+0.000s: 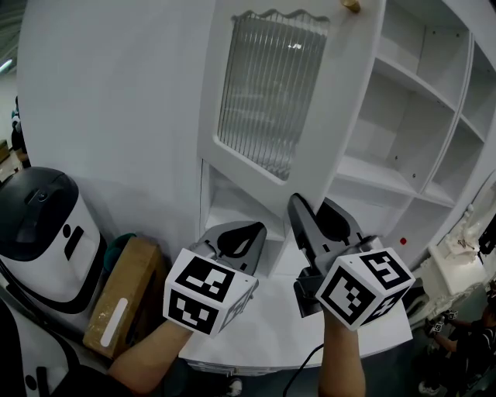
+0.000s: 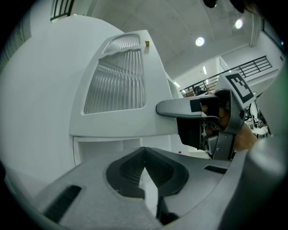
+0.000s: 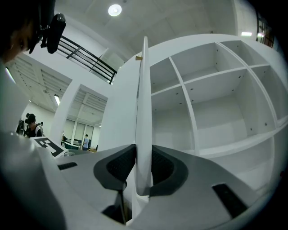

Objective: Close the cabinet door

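The white cabinet door (image 1: 271, 178) with its ribbed glass panel (image 1: 267, 93) stands swung out from the open shelves (image 1: 403, 85). A small wooden knob (image 1: 350, 5) sits at its top edge. My right gripper (image 1: 314, 203) is shut on the door's free edge; in the right gripper view the thin edge (image 3: 144, 99) runs up between the two pads, which press on it from both sides at my right gripper (image 3: 143, 157). My left gripper (image 1: 236, 231) hangs just left of it below the door's bottom rail, shut with nothing in it, fingertips meeting at my left gripper (image 2: 144, 150).
A black and white appliance (image 1: 43, 233) and a cardboard box (image 1: 124, 295) stand at the lower left against the white wall. A white ledge (image 1: 271, 333) lies under both grippers. A white ornate piece (image 1: 457, 264) and a person (image 1: 465, 333) are at the lower right.
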The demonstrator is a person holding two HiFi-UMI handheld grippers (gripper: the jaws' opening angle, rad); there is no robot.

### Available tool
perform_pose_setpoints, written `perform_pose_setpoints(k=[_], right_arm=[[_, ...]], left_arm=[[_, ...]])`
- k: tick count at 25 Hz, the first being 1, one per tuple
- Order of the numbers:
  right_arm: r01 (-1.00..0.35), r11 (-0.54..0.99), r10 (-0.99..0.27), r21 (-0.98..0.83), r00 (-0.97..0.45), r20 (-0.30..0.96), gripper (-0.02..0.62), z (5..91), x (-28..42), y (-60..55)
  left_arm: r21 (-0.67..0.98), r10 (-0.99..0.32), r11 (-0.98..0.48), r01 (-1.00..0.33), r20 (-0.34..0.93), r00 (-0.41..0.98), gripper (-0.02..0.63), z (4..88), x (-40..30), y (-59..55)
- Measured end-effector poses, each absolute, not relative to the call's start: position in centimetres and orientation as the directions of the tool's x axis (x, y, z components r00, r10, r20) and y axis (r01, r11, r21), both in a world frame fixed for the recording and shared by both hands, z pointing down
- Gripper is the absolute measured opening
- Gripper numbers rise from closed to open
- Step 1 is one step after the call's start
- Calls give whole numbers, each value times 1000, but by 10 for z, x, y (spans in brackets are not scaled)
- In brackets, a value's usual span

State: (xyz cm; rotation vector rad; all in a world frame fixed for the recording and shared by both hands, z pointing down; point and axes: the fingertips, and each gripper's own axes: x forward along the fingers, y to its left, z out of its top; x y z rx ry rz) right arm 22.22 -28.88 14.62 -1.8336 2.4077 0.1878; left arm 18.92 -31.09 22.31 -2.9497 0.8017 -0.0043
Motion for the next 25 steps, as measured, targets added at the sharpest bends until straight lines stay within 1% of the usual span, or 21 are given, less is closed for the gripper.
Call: perform_pose_setpoints(k=[15, 25], right_arm=[[-942, 334, -929, 18, -333, -165, 109, 145, 266, -315], [-947, 318, -932, 46, -322, -166, 135, 146, 293, -332]], left_arm=[[-82, -529, -844, -529, -31, 848, 11, 212, 232, -332], [-90, -534, -840, -535, -34, 845, 11, 211, 259, -346]])
